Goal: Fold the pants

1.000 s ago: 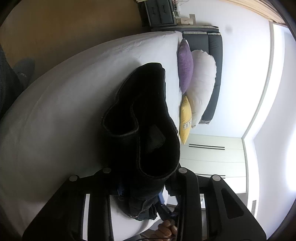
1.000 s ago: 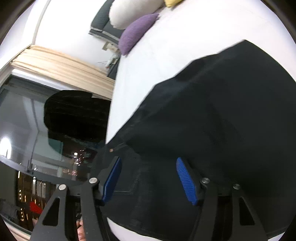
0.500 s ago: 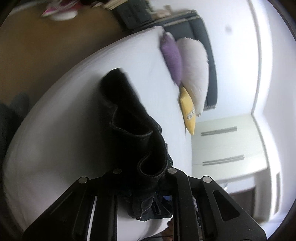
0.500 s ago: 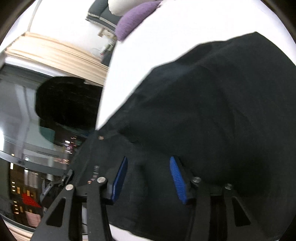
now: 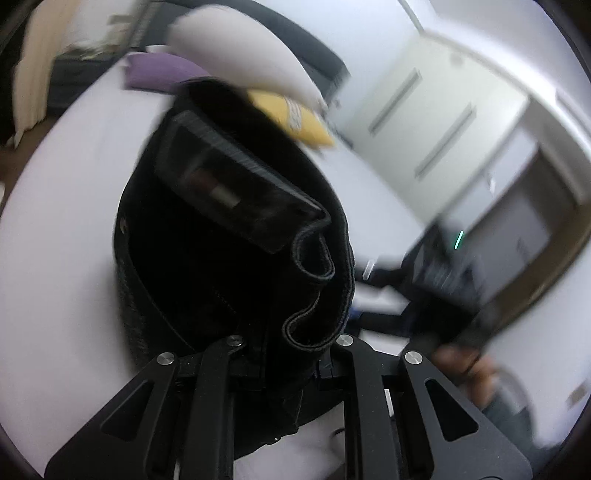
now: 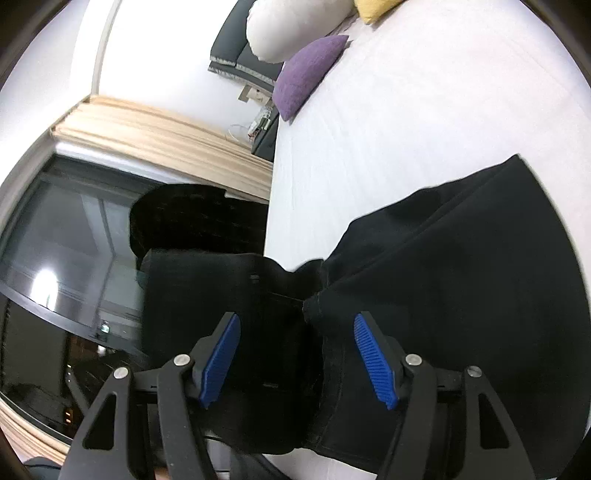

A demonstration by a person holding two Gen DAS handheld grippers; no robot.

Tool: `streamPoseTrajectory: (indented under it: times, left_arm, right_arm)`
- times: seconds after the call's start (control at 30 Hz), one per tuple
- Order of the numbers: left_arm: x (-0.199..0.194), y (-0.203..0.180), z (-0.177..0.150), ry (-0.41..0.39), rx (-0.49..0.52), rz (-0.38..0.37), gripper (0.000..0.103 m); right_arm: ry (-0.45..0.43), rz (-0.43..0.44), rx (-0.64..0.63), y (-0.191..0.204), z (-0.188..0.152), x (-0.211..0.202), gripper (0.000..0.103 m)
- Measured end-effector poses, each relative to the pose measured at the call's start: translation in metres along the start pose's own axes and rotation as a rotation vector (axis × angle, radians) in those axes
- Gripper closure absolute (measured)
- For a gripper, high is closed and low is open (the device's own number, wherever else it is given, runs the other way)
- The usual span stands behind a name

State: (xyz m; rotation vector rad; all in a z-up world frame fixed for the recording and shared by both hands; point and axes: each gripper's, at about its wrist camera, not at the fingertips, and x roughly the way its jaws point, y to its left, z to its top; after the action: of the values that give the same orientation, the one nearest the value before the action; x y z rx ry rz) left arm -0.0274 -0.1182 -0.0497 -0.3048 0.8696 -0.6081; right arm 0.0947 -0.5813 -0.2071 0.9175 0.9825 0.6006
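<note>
Black pants [image 6: 461, 266] lie on a white bed [image 6: 388, 110]. In the left wrist view the pants [image 5: 229, 236] rise bunched in front of the camera, with stitched hems curling at the right. My left gripper [image 5: 288, 354] is shut on this bunched fabric; its fingertips are buried in the cloth. My right gripper [image 6: 299, 354] is open, its blue pads [image 6: 373, 354] wide apart, with the pants' edge lying between them at the bed's near edge.
A purple pillow [image 6: 310, 74], a white pillow [image 6: 291, 22] and a yellow pillow [image 5: 291, 114] lie at the head of the bed. A dark window [image 6: 55, 280] with beige curtains [image 6: 155, 129] is at the left. White wardrobe doors [image 5: 424, 110] stand beyond the bed.
The left gripper has swung round with the pants, its view turning from the bed toward the wardrobe. The right gripper's pads have opened wider and it has shifted toward the bed's edge.
</note>
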Motion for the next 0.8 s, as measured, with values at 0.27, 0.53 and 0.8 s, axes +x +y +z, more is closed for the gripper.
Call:
streamPoseTrajectory:
  times: [0.27, 0.53, 0.8]
  left_arm:
    - [0.054, -0.035, -0.042, 0.131, 0.158, 0.071, 0.089]
    - [0.064, -0.043, -0.042, 0.125, 0.228, 0.112, 0.089]
    - [0.056, -0.067, -0.067, 0.144, 0.282, 0.129, 0.089]
  right_arm:
    - [0.103, 0.002, 0.004, -0.009, -0.004, -0.003, 0.022]
    - [0.119, -0.054, 0.007, -0.016, -0.016, -0.004, 0.026]
    - [0.127, -0.136, -0.059, -0.017, -0.014, -0.003, 0.084]
